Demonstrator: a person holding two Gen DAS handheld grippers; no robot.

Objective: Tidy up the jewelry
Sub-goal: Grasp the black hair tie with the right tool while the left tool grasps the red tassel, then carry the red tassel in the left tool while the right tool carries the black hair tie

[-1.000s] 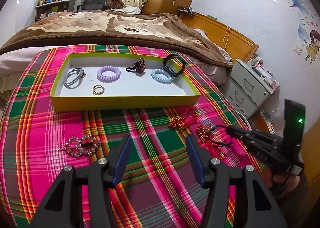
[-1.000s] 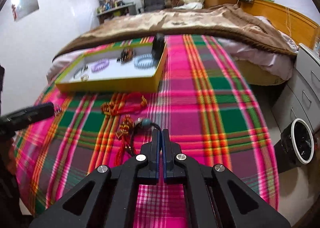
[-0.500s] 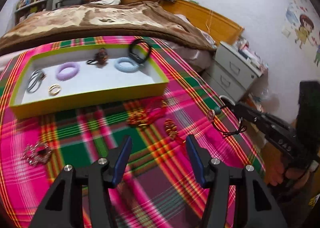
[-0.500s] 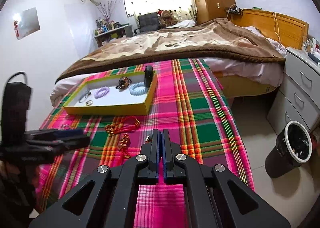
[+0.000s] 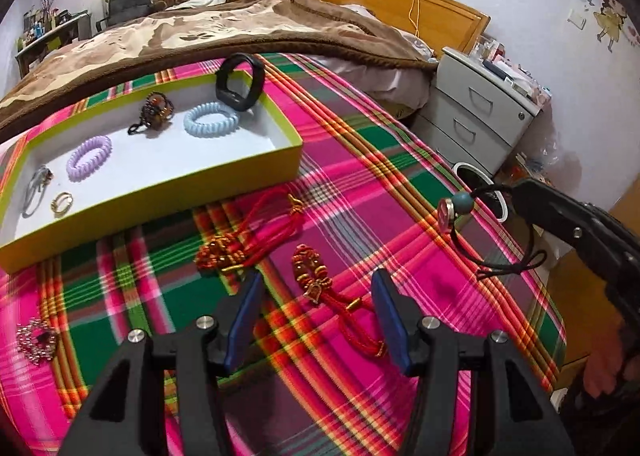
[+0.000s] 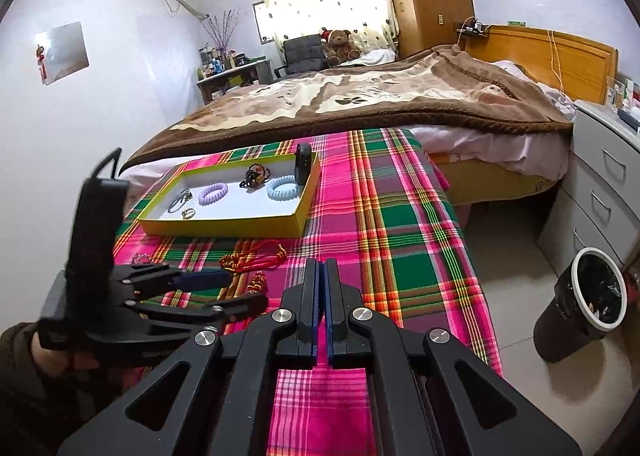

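Hanging from right gripper (image 5: 516, 192), cord bracelet (image 5: 480, 232); red tassels (image 5: 320, 280) w/in open left gripper (image 5: 316, 296).

The left tool (image 5: 316, 316) hangs open over a plaid-covered bed (image 5: 360, 184), its blue pads (image 5: 244, 316) flanking a red knotted charm (image 5: 316, 276) that lies between them, untouched. At right, the right tool (image 5: 516, 192) holds a black cord bracelet (image 5: 472, 224) with a blue bead clear of the cloth. A yellow-sided tray (image 5: 160, 192) beyond carries lilac and blue coil hair ties, a ring and a black band.
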